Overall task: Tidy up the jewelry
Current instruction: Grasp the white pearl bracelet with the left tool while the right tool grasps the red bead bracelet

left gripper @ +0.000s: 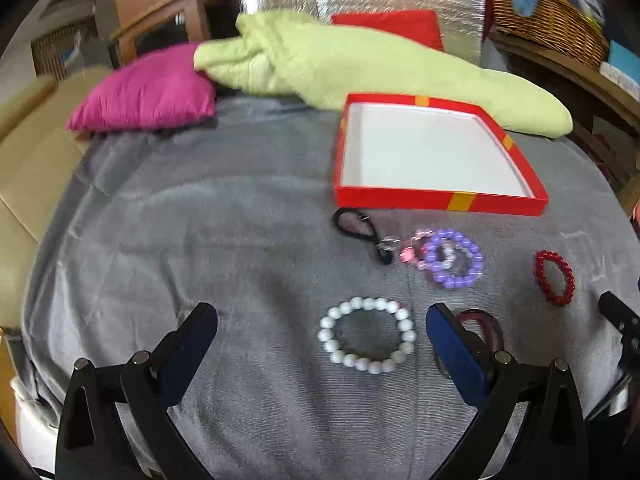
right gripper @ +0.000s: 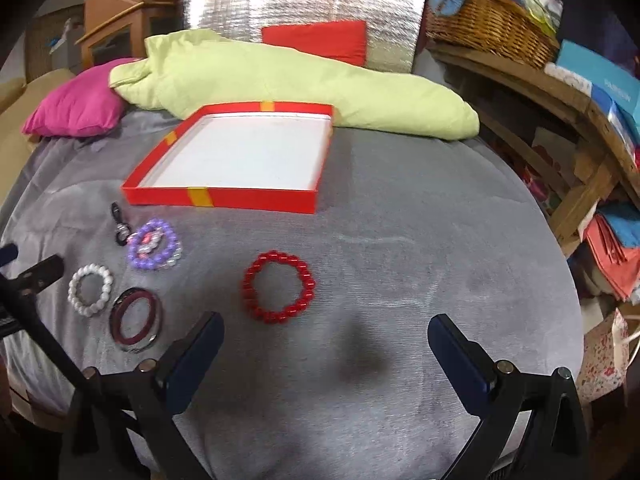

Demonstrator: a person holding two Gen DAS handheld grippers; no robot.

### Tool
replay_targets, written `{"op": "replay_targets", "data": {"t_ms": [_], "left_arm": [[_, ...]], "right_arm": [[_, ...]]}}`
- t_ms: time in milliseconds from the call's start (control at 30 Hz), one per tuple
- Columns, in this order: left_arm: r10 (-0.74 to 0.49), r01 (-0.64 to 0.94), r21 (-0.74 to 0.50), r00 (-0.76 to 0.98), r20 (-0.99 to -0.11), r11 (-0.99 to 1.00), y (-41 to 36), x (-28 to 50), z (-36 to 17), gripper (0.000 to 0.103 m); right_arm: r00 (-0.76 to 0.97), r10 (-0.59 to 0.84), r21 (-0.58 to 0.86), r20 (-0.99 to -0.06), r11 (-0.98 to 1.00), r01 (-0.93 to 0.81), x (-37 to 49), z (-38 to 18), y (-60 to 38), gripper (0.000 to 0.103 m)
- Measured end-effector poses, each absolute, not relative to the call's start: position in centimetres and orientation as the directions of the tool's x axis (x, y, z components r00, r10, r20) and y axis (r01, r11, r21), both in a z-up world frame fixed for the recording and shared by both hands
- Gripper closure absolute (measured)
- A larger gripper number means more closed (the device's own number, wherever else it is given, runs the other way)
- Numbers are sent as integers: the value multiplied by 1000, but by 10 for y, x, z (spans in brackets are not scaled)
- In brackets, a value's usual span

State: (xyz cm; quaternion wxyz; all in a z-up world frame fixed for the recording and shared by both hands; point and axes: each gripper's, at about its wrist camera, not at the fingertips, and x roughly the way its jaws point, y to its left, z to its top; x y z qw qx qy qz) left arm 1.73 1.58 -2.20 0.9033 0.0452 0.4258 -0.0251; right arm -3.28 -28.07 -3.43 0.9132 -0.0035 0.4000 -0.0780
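A shallow red box (left gripper: 440, 198) with a white inside lies open on the grey cloth; it also shows in the right wrist view (right gripper: 224, 197). My left gripper (left gripper: 322, 318) is open, hovering just short of a white bead bracelet (left gripper: 366, 334). A dark red bangle (left gripper: 486, 326) is partly hidden by its right finger. A purple bead bracelet (left gripper: 454, 258), a black clasp strap (left gripper: 360, 230) and a red bead bracelet (left gripper: 556, 278) lie beyond. My right gripper (right gripper: 324, 330) is open, just short of the red bead bracelet (right gripper: 278, 286), empty.
A light green cushion (left gripper: 360, 68), a magenta pillow (left gripper: 148, 92) and a silver padded panel (right gripper: 300, 4) line the far side. A wicker basket (right gripper: 492, 28) sits on wooden shelves (right gripper: 580, 128) to the right. The grey cloth (right gripper: 400, 240) covers the surface.
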Motion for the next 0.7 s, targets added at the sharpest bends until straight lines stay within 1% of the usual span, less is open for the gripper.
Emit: {"op": "replay_targets", "data": {"t_ms": [33, 100, 167, 200, 233, 267, 300, 333, 367, 433, 467, 500, 533, 567, 600, 633, 667, 700], "left_arm": [[-20, 78, 36, 621, -784, 996, 24, 21, -24, 0], [-41, 74, 3, 593, -804, 997, 34, 29, -28, 0], [-58, 61, -29, 563, -824, 998, 47, 36, -34, 0], [-66, 55, -43, 553, -830, 998, 52, 39, -36, 0], [-78, 54, -57, 546, -834, 997, 55, 39, -38, 0], [-92, 58, -72, 537, -838, 996, 56, 40, -39, 0], [-114, 64, -94, 525, -844, 994, 57, 42, -41, 0], [-125, 67, -105, 519, -846, 992, 58, 43, -42, 1], [-141, 75, -119, 512, -847, 990, 57, 43, -44, 3], [-170, 100, -139, 496, -851, 985, 53, 45, -47, 17], [-178, 109, -142, 488, -855, 984, 52, 47, -48, 21], [-185, 123, -143, 475, -861, 982, 47, 47, -52, 26], [-189, 136, -142, 462, -867, 980, 43, 51, -55, 30], [-193, 146, -141, 453, -870, 979, 39, 51, -57, 31], [-199, 163, -141, 442, -875, 977, 34, 51, -60, 35], [-203, 171, -140, 435, -877, 975, 32, 52, -62, 40], [-202, 184, -134, 425, -882, 974, 27, 53, -65, 43], [-197, 190, -126, 421, -885, 974, 25, 53, -66, 46]], "right_arm": [[659, -139, -55, -739, 988, 146, -30, -35, -286, 5], [641, -129, -42, -757, 988, 149, -22, -37, -295, 9], [615, -108, -21, -781, 989, 147, -13, -42, -302, 18], [594, -80, 4, -800, 990, 139, -6, -45, -306, 27], [583, -65, 19, -810, 990, 136, -1, -48, -308, 31], [576, -55, 31, -815, 990, 137, 4, -50, -310, 33], [575, -48, 39, -816, 990, 138, 7, -51, -311, 38], [566, -29, 54, -824, 990, 130, 13, -54, -311, 43], [569, -28, 53, -822, 991, 125, 16, -54, -311, 44], [556, -12, 61, -831, 992, 113, 25, -59, -309, 50], [545, -9, 58, -839, 993, 106, 31, -63, -307, 51], [527, -2, 59, -850, 993, 99, 35, -67, -306, 55], [505, -1, 56, -863, 994, 97, 40, -74, -305, 59], [493, -2, 54, -870, 994, 99, 44, -77, -304, 59], [499, -13, 40, -866, 995, 96, 45, -78, -302, 60], [507, -20, 27, -862, 996, 85, 45, -78, -300, 65], [510, -20, 24, -860, 997, 79, 45, -78, -298, 70], [516, -17, 24, -857, 997, 74, 45, -79, -297, 79]]}}
